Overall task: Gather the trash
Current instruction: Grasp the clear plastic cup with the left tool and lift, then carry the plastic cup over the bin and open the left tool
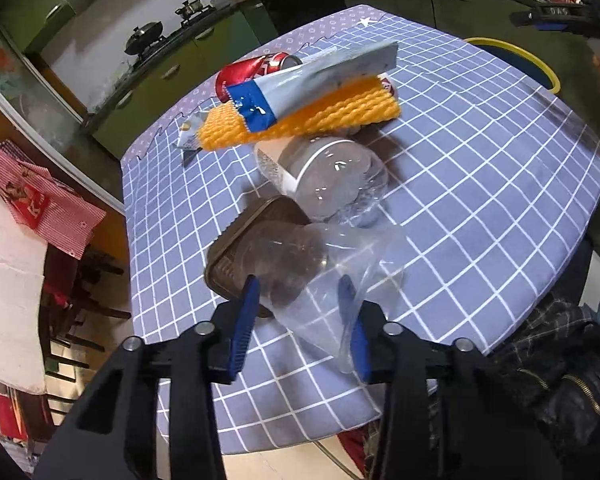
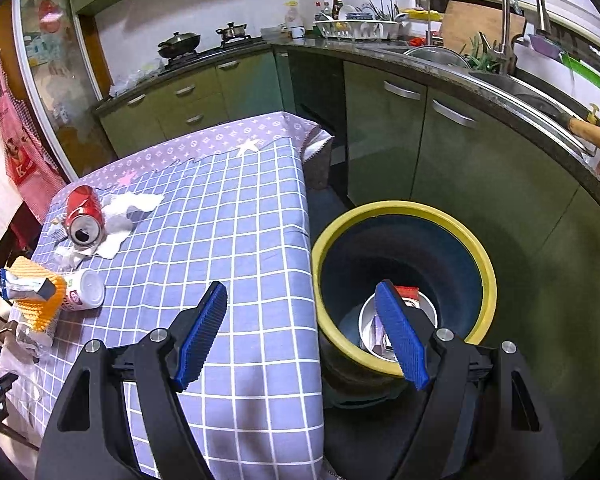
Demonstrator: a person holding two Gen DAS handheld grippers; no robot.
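Note:
In the left wrist view a crumpled clear plastic cup (image 1: 332, 280) lies on the checked tablecloth (image 1: 480, 184), and my left gripper (image 1: 299, 280) is shut on it, a blue pad on each side. Its mouth overlaps a brown tray (image 1: 232, 256). Beyond lie a clear plastic bottle (image 1: 328, 184), a yellow foam net (image 1: 312, 120), a blue-and-silver wrapper (image 1: 320, 76) and a red can (image 1: 248, 72). My right gripper (image 2: 302, 288) stands open and holds nothing, over the table's edge beside the yellow-rimmed bin (image 2: 404, 209). The red can (image 2: 82, 216) and white tissue (image 2: 130, 208) lie far left.
The bin holds a metal tin (image 2: 366, 320) and a red box. Green kitchen cabinets (image 2: 480, 184) and a sink counter curve behind it. A white bottle (image 2: 85, 290) and the foam net (image 2: 40, 304) lie at the table's left edge. Dark clothing (image 1: 560, 360) sits at lower right.

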